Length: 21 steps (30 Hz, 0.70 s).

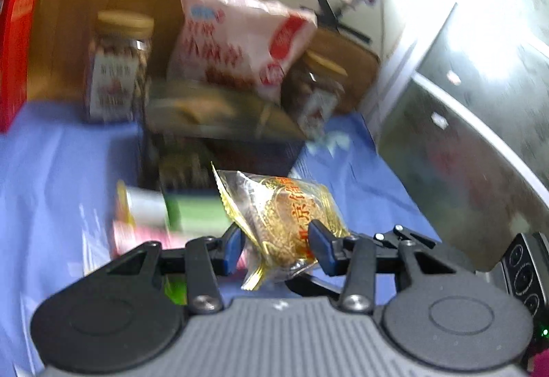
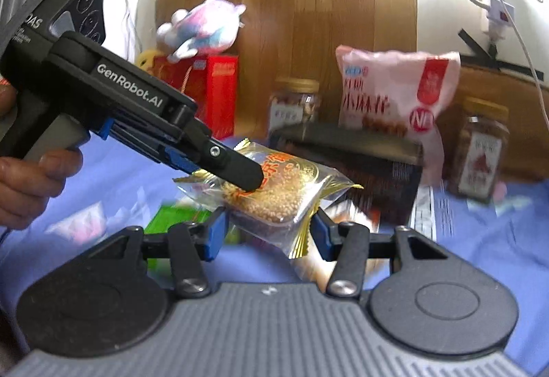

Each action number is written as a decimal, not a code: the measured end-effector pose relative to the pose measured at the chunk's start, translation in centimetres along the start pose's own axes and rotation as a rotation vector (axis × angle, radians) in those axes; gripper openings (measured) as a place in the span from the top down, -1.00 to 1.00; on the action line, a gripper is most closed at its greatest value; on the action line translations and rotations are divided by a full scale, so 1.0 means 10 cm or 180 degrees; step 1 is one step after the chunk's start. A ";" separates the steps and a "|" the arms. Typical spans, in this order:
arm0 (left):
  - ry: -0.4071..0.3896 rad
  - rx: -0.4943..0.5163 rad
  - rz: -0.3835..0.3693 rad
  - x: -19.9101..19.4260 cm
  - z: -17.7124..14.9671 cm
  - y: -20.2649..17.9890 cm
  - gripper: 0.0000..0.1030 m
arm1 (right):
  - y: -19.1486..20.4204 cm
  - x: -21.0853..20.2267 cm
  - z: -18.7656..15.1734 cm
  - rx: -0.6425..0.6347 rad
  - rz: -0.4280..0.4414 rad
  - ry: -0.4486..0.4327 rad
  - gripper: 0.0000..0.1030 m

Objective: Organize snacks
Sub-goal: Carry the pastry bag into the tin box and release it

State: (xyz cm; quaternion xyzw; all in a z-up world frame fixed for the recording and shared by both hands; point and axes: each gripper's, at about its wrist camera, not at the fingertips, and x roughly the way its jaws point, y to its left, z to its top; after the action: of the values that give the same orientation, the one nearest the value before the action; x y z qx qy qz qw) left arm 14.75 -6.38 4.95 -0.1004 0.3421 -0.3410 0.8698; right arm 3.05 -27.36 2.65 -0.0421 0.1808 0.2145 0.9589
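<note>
Both my grippers, left gripper [image 1: 274, 248] and right gripper [image 2: 267, 233], clamp one gold-wrapped cake packet [image 2: 274, 191] between them, lifted off the blue cloth [image 2: 480, 239]. Next I judge one must release, then carry it ahead to the dark box [image 2: 370, 171].

Clear gold-edged packet of sesame cake [image 2: 274, 191] held tilted above blue cloth, before dark snack box [image 2: 374, 171].
</note>
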 end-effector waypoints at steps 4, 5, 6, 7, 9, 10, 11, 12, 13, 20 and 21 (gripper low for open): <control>-0.0110 -0.0033 0.0100 0.24 0.42 0.17 0.19 | -0.29 0.40 0.30 0.0100 -0.0015 -0.0011 -0.05; -0.0122 -0.0069 0.0125 0.31 0.51 0.23 0.18 | -0.36 0.49 0.36 0.0158 0.0000 0.0016 -0.05; -0.0132 -0.0102 0.0143 0.39 0.61 0.31 0.18 | -0.43 0.63 0.42 0.0228 0.0010 0.0047 -0.05; -0.0135 -0.0150 0.0157 0.45 0.70 0.39 0.18 | -0.49 0.74 0.47 0.0275 0.0021 0.0069 -0.05; -0.0118 -0.0204 0.0215 0.60 0.84 0.50 0.18 | -0.57 0.95 0.54 0.0347 0.0036 0.0134 -0.06; -0.0108 -0.0207 0.0247 0.67 0.89 0.55 0.18 | -0.61 1.04 0.56 0.0383 0.0037 0.0173 -0.06; -0.0101 -0.0207 0.0276 0.73 0.90 0.58 0.18 | -0.64 1.13 0.59 0.0408 0.0037 0.0211 -0.06; -0.0083 -0.0208 0.0308 0.80 0.92 0.62 0.17 | -0.66 1.22 0.59 0.0411 0.0025 0.0262 -0.06; -0.0060 -0.0219 0.0334 0.87 0.94 0.65 0.17 | -0.66 1.28 0.59 0.0402 0.0016 0.0302 -0.09; 0.0006 -0.0231 0.0463 1.05 0.93 0.74 0.11 | -0.72 1.34 0.55 0.0445 -0.0122 0.0289 -0.22; -0.0005 -0.0217 0.0418 1.02 0.93 0.72 0.11 | -0.73 1.32 0.57 0.0452 -0.0123 0.0266 -0.25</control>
State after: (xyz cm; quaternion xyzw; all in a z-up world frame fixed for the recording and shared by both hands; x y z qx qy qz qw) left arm 30.09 -8.29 3.60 -0.1075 0.3587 -0.2713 0.8867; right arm 19.20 -27.86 3.20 0.0136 0.2345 0.1806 0.9551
